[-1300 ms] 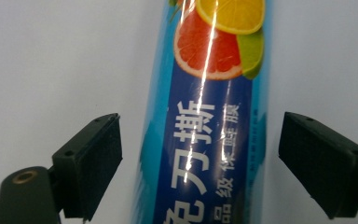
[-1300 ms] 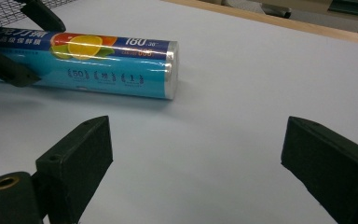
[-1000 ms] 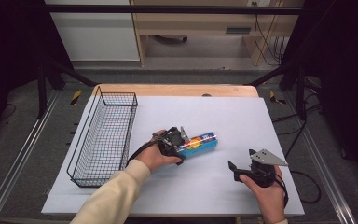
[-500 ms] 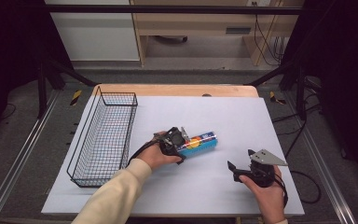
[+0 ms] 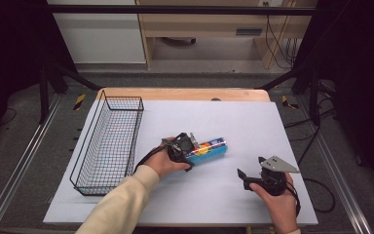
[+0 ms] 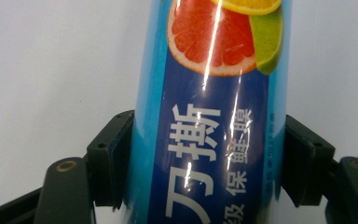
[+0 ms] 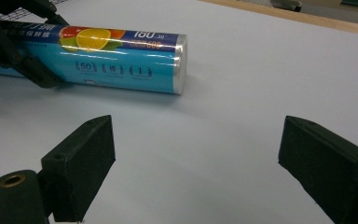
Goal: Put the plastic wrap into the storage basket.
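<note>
Both jaws of the left gripper (image 6: 204, 177), just closing, are pressing the cling-film roll (image 6: 209, 116); the right gripper (image 5: 249, 174), at four o'clock, is gaping empty.

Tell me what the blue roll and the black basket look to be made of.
Blue roll: glossy plastic film wrapper, judging by the bright glare streaks across its printed fruit label; the core is hidden. Black basket: thin metal wire in an open grid, probably with a dark coating, since the surface beneath shows through the mesh.
</note>
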{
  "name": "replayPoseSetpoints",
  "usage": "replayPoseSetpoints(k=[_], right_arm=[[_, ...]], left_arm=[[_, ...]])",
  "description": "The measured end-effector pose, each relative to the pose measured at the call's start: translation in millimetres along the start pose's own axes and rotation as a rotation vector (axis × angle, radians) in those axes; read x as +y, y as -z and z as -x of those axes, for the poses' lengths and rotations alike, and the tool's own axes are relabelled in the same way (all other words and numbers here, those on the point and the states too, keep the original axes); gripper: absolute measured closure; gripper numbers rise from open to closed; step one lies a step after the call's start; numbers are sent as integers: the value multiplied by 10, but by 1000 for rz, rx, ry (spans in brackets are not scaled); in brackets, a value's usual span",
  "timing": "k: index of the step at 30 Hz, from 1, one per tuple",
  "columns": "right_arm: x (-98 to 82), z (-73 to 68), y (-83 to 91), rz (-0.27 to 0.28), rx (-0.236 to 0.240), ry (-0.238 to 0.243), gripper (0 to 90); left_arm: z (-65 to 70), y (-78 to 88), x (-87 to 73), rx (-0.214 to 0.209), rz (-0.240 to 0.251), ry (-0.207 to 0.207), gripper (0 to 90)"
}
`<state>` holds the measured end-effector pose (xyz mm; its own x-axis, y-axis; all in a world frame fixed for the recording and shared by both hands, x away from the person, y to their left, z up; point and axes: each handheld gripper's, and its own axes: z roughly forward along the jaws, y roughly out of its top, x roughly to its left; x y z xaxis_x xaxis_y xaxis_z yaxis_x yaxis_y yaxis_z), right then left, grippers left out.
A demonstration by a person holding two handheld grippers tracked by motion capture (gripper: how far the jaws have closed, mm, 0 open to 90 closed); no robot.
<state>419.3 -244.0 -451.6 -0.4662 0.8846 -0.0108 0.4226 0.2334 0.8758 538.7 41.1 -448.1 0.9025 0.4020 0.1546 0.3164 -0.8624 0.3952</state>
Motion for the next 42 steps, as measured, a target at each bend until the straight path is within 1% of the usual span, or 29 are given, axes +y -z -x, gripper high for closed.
replayPoseSetpoints(k=[4, 5, 9, 12, 14, 15, 17, 18, 19, 21, 22, 23, 24, 33, 38, 39, 40, 42], right_arm=[[0, 5, 8, 5, -4, -5, 116], [0, 17, 15, 11, -7, -4, 117], [0, 18, 17, 12, -5, -10, 118], [1, 16, 19, 12, -4, -11, 119], [2, 18, 23, 13, -4, -12, 120], [2, 18, 23, 13, -4, -12, 120], [2, 22, 23, 17, -4, -14, 120], [2, 22, 23, 17, -4, -14, 120], [2, 23, 22, 16, -5, -15, 120], [2, 24, 22, 16, -6, -15, 121], [2, 21, 21, 15, -5, -18, 121], [2, 21, 21, 15, -5, -18, 121], [1, 22, 21, 16, -5, -17, 121], [1, 22, 17, 16, -3, -22, 121], [1, 22, 16, 17, -1, -20, 121], [0, 24, 15, 15, -1, -20, 121], [0, 24, 15, 15, -1, -20, 121], [-1, 25, 12, 15, -1, -19, 121]], left_arm=[[36, 12, 18, 18, -16, -15, 299], [49, 18, 20, 10, -19, 1, 302], [69, 30, 16, 5, -21, 11, 306], [98, 57, 7, 4, -21, 10, 308], [116, 88, 2, -2, -16, 18, 309], [118, 109, 1, 4, -11, 12, 309], [140, 153, -4, 0, 3, 31, 310], [137, 183, -1, 4, 4, 21, 310], [145, 207, -1, 2, 7, 26, 310], [160, 267, 3, 11, 11, 24, 311], [170, 313, 5, 16, 21, 26, 312], [170, 313, 5, 16, 21, 26, 312], [176, 337, 5, 16, 30, 33, 312], [203, 599, 80, 35, 84, 43, 316], [216, 738, 118, 45, 158, 70, 318], [217, 788, 124, 50, 188, 82, 318], [217, 788, 124, 50, 188, 82, 318], [216, 852, 136, 53, 218, 94, 319]])
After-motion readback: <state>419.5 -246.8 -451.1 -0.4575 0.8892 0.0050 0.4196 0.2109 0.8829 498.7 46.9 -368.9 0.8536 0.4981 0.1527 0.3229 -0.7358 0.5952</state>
